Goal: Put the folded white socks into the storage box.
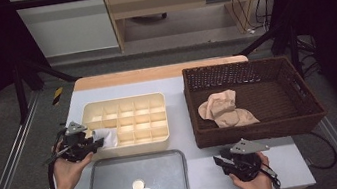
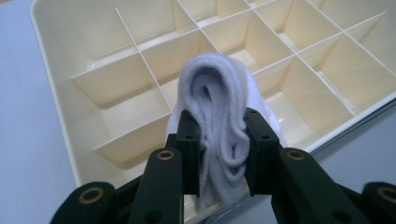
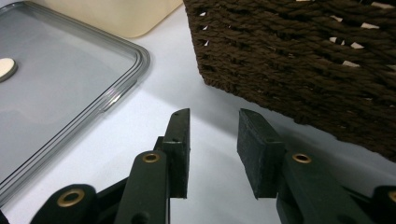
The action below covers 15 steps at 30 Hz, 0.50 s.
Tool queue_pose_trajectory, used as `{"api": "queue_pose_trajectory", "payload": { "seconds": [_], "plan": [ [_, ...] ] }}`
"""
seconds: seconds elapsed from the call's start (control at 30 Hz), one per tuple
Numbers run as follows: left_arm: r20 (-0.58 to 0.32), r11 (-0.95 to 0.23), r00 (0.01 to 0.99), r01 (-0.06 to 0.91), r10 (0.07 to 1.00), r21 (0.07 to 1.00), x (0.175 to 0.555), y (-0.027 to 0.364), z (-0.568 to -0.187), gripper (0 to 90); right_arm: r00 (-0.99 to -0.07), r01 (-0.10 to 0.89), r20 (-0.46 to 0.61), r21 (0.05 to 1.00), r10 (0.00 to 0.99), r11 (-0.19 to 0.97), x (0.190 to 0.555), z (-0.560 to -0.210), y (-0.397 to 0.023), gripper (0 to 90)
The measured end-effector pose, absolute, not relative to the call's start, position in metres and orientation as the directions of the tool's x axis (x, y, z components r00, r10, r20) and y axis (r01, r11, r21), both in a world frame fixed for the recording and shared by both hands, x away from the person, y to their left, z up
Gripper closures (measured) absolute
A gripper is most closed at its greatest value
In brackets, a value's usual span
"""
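A folded white sock (image 2: 219, 116) is pinched between the jaws of my left gripper (image 2: 223, 140), which holds it over the near-left cells of the cream divided organizer tray (image 2: 107, 84). From above, the left gripper (image 1: 94, 144) and the white sock (image 1: 107, 136) sit at the organizer tray's (image 1: 122, 104) front-left corner. My right gripper (image 3: 214, 144) rests low over the white table with its jaws apart and nothing between them; in the high view the right gripper (image 1: 223, 159) lies just in front of the brown wicker basket (image 1: 306, 119).
Beige socks (image 1: 224, 109) lie inside the wicker basket (image 3: 299, 56). A clear lid (image 1: 104, 185) with a small round knob lies flat at the table's front edge, the same lid (image 3: 51, 88) left of the right gripper. Black frame posts flank the table.
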<state>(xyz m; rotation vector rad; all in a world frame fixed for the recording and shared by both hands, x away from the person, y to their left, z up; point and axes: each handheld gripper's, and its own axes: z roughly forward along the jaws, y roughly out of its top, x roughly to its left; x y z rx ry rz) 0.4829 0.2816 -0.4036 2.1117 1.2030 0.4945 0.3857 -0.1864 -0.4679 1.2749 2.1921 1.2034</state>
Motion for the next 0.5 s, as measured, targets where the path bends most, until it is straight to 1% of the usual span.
{"api": "queue_pose_trajectory", "payload": {
  "seconds": [0.23, 0.5],
  "plan": [
    [0.065, -0.385, 0.474, 0.621, 0.878, 0.683, 0.4886, 0.2754, -0.4049, 70.6, -0.547, 0.550, 0.121, 0.798, 0.829, 0.246, 0.3856, -0.4689, -0.1864, 65.4],
    [0.091, -0.408, 0.481, 0.610, 0.872, 0.679, 0.4890, 0.2811, -0.4007, 70.9, -0.544, 0.550, 0.121, 0.799, 0.830, 0.243, 0.3851, -0.4690, -0.1880, 65.4]
  ]
}}
